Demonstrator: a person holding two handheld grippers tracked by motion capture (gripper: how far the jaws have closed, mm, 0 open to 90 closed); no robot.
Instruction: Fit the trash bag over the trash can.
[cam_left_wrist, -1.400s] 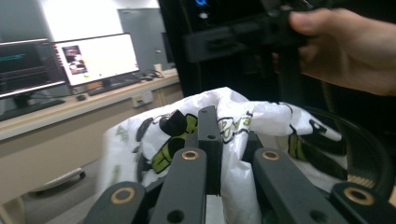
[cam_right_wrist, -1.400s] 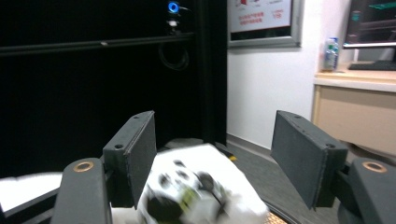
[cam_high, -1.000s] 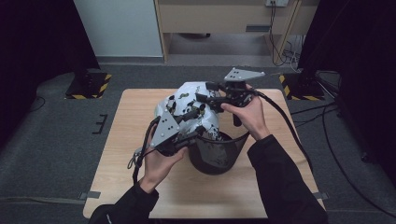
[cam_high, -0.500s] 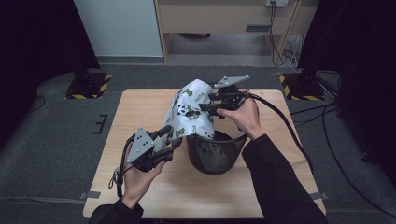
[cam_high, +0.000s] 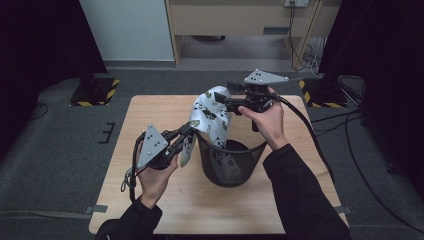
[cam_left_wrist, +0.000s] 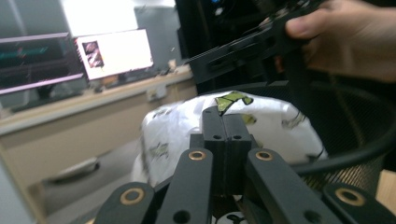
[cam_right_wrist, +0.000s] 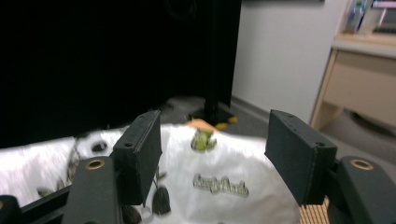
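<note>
Printed plastic bag (cam_high: 212, 112) draped over black mesh bin (cam_high: 231, 162) mid-bench; pinched at the rim by closed left gripper (cam_high: 188, 131); right gripper (cam_high: 220, 98) agape just above, touching nothing.

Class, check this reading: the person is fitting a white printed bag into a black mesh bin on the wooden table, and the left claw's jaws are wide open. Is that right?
Not quite. In the left gripper view the left claw has its jaws pressed together, just closed, at the white printed bag. The black mesh bin and wooden table are as stated.

The left gripper (cam_high: 186, 134) has its fingers pressed together, while the right gripper (cam_high: 220, 97), held higher, stands parted.
</note>
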